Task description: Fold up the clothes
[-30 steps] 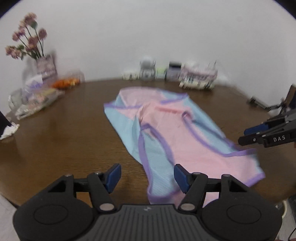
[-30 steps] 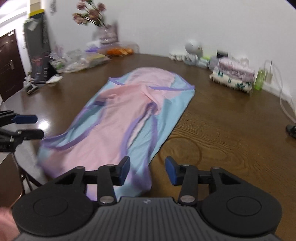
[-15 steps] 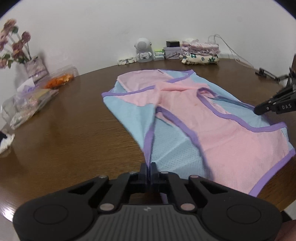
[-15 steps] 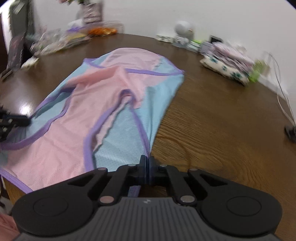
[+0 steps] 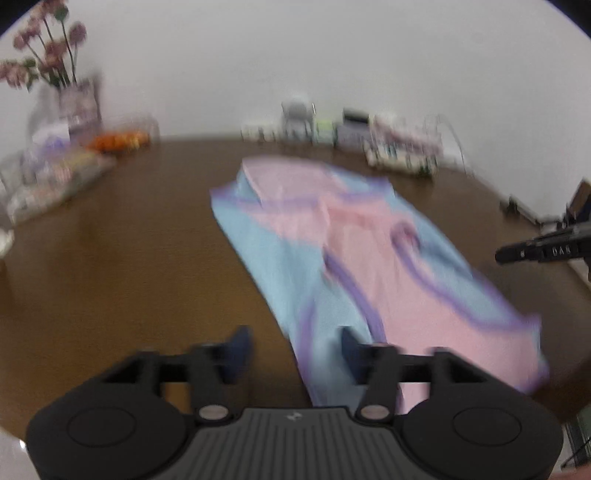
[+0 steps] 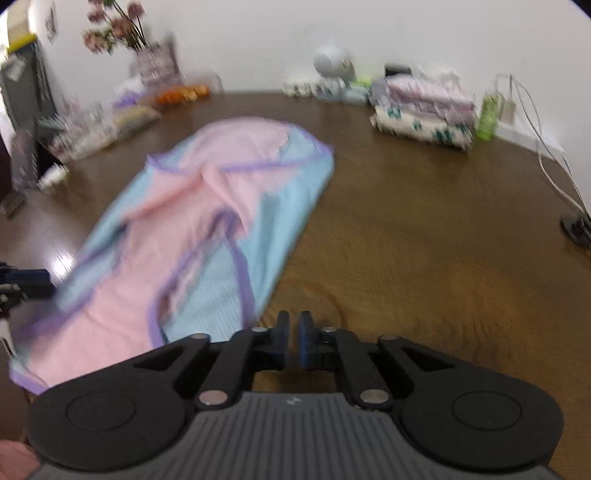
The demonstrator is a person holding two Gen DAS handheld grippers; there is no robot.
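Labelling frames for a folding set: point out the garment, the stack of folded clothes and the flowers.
garment (image 6: 207,206): right wrist view, pink middle.
stack of folded clothes (image 6: 424,110): right wrist view, its side.
flowers (image 6: 110,33): right wrist view, blooms.

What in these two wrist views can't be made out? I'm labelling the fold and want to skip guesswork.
- Near hem of the pink and blue garment: left wrist view, hidden behind the left gripper.
- Small items along the wall: left wrist view, motion-blurred.
- Right gripper: right wrist view, whether its narrow gap pinches fabric, unclear.
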